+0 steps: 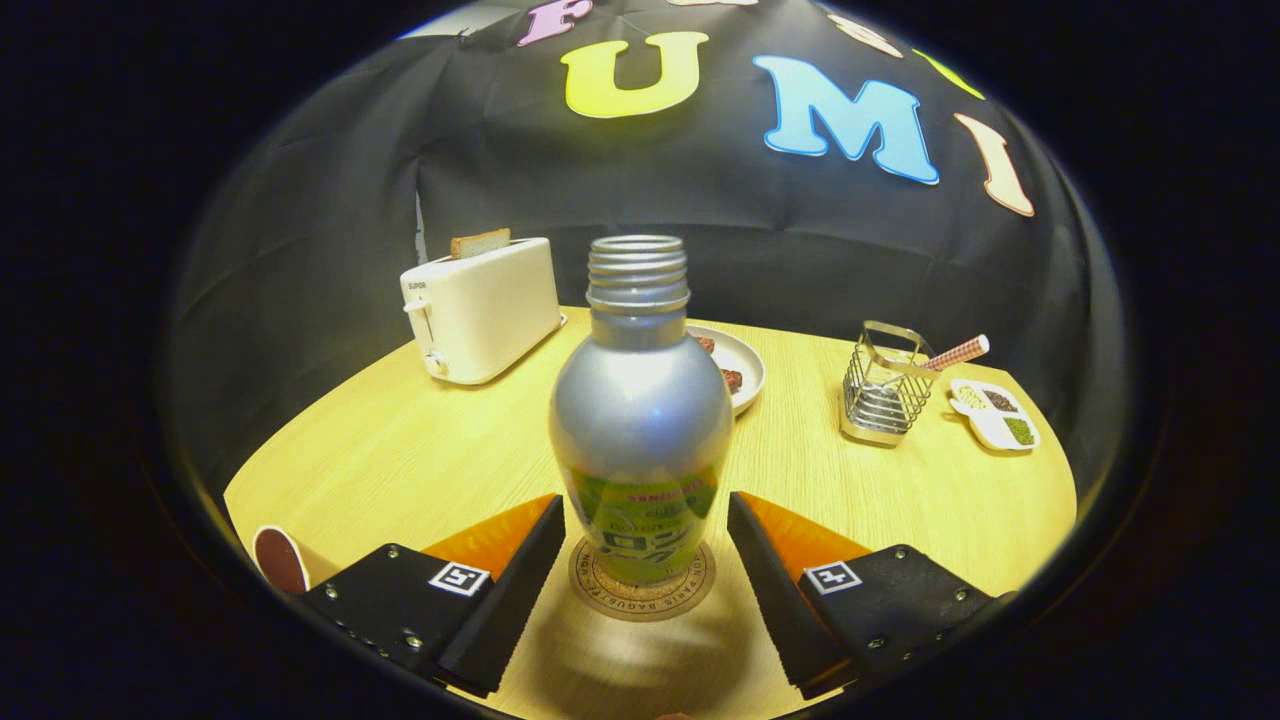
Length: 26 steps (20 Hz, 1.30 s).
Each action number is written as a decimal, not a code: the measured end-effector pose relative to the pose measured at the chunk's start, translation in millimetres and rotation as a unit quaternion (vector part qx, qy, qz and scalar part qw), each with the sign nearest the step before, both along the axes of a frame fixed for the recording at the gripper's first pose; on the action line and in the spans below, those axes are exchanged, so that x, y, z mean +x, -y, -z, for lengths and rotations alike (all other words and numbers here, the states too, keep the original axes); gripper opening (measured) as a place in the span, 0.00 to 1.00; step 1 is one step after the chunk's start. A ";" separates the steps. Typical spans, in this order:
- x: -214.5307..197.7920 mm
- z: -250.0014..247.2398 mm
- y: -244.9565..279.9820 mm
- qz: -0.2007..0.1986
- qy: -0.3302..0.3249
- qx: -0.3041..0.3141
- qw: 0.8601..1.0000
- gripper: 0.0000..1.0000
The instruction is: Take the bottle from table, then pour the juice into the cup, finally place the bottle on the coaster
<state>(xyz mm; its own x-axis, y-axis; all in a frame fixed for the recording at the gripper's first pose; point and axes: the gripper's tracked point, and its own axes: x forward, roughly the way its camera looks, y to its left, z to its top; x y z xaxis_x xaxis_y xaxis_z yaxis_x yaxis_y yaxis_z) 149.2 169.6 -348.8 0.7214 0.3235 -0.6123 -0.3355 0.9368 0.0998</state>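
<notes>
Bottle [640, 420] stands upright, uncapped, on the coaster [641, 592], its long axis vertical, directly between the tongs [645, 570]. Tongs apart, clear of both its flanks. Cup [280, 560] lies left of the coaster on the surface [420, 450].

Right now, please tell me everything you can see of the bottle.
The bottle looks like silver metal, with a threaded neck, no cap and a green label low on its body. It stands upright on the round coaster on the wooden table. The gripper is open, one finger on each side, and neither visibly presses on it.
</notes>
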 end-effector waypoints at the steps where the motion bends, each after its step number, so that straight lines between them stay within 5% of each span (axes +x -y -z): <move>1: -3.7 -8.2 1.0 -0.003 0.006 -0.002 1.000 0.99; 17: -112.2 -212.6 56.5 0.050 0.152 0.037 0.986 0.98; 26: -154.3 -274.4 101.7 0.105 0.222 0.041 0.968 0.98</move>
